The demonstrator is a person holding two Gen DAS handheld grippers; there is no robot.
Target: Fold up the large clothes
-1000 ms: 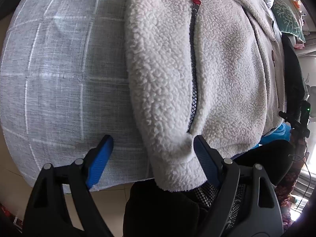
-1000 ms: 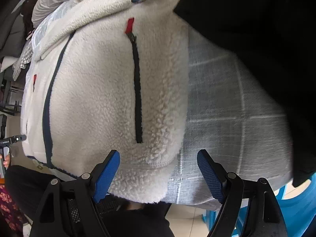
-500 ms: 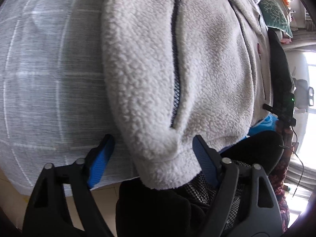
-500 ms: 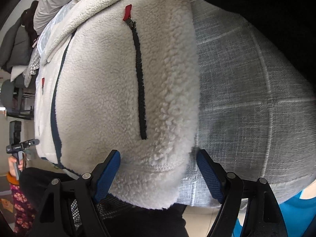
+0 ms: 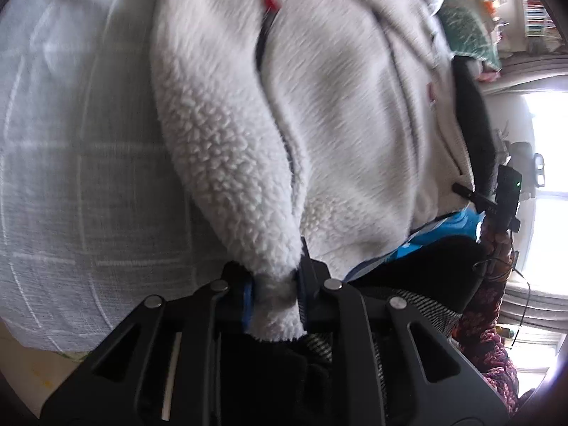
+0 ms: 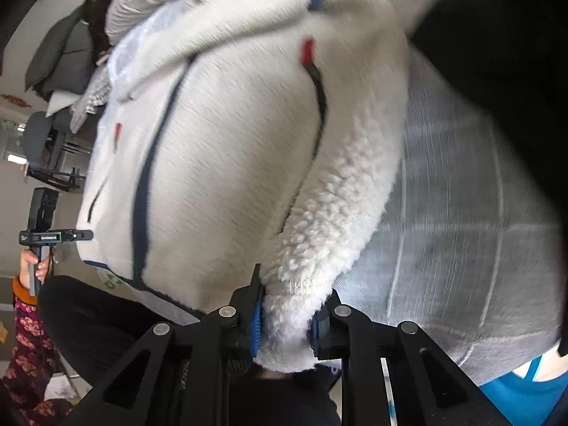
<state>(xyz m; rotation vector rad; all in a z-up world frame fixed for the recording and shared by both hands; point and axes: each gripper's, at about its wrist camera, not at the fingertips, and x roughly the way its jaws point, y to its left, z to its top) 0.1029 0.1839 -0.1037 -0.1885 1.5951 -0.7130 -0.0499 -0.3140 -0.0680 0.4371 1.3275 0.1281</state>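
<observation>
A white fleece jacket (image 5: 330,113) with dark pocket zips and red pulls lies on a grey checked cloth (image 5: 78,184). In the left wrist view my left gripper (image 5: 275,296) is closing, its blue pads pinching the jacket's near bottom corner, which bunches up between them. The right wrist view shows the same jacket (image 6: 230,163) from the other side. There my right gripper (image 6: 285,321) is closing too, clamped on the opposite hem corner. Both corners look lifted a little off the cloth. The picture is blurred by motion.
The grey checked cloth (image 6: 454,248) covers the surface under the jacket. A person in dark clothes (image 6: 106,319) stands at the near edge. Folded bedding and a grey garment (image 6: 64,56) lie at the far end. A green patterned pillow (image 5: 468,35) sits beyond the jacket.
Both grippers went from wide open around the jacket's hem corners to clamped on them. The corners now bunch between the pads and both hands have risen slightly.
</observation>
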